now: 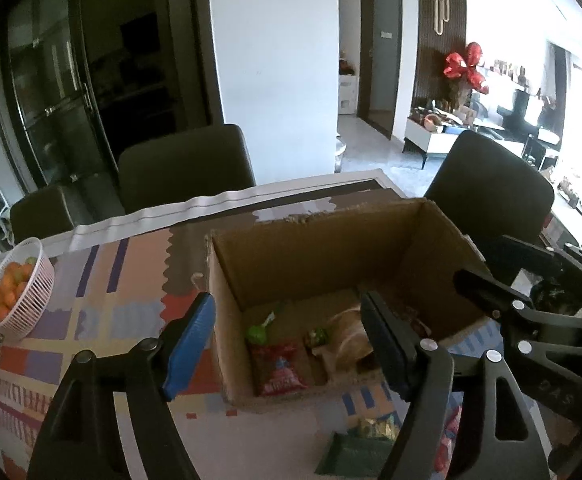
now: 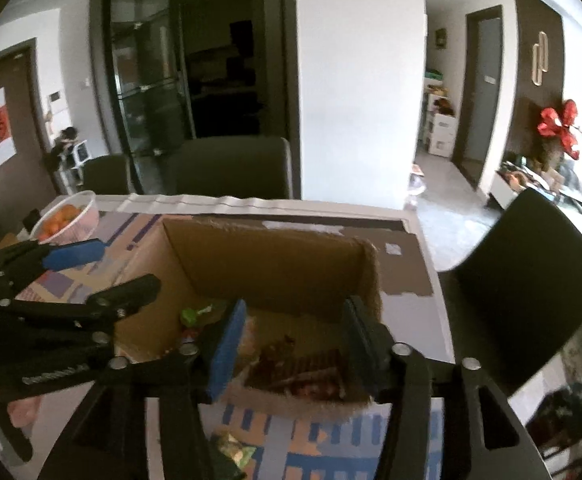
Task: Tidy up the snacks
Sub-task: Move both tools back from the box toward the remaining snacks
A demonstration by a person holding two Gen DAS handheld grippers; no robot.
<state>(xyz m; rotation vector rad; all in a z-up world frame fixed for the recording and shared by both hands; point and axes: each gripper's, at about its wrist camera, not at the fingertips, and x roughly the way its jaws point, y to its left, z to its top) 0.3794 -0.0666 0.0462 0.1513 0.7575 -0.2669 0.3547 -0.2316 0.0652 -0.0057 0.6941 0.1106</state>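
An open cardboard box stands on the patterned tablecloth. Inside it lie a green lollipop, a red packet, a small green sweet and a round tan packet. My left gripper is open over the box's near left corner, with nothing pressed between its pads. My right gripper is open over the box's right part, above a dark brown packet that lies between the fingers without touching the pads. A green packet and gold sweets lie on the table in front of the box.
A white basket of oranges sits at the table's far left. Dark chairs stand behind and to the right of the table. A yellow-green packet lies near the table's front edge.
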